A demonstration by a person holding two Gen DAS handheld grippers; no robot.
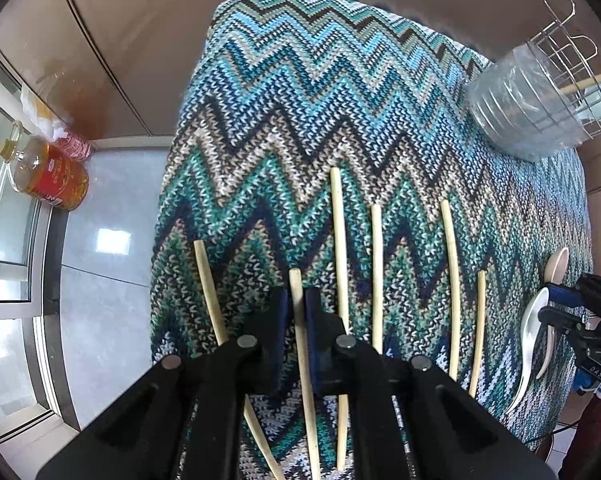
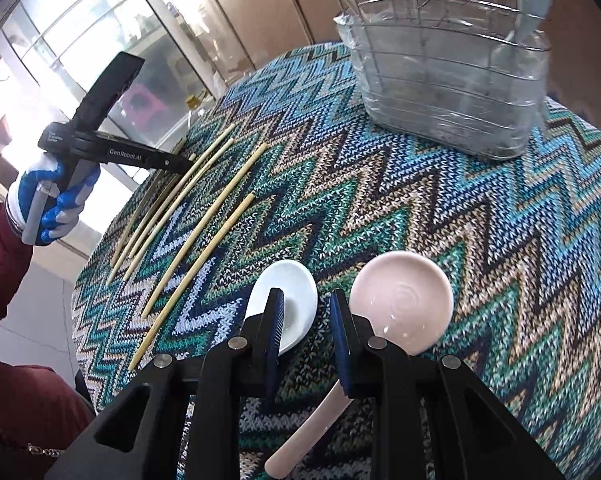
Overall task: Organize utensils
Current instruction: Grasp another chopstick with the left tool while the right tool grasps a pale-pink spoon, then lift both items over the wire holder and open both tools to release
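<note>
The cloth (image 1: 300,112) is still carrying six chopsticks (image 1: 452,272) and two spoons (image 2: 400,304); the rack (image 2: 440,52) is holding little, so most sorting is remaining. The left gripper (image 1: 296,312) is pinching one chopstick (image 1: 300,344); the right gripper (image 2: 306,320) is hovering part-open, gripping nothing

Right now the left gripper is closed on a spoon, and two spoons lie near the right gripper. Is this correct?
Not quite. The left gripper is closed on a chopstick, not a spoon, as the left wrist view shows. Two spoons, white and pink, do lie near the right gripper.

Chopsticks (image 2: 204,216) left of spoons (image 2: 400,300); basket (image 2: 440,80) behind, on cloth (image 2: 500,260)
</note>
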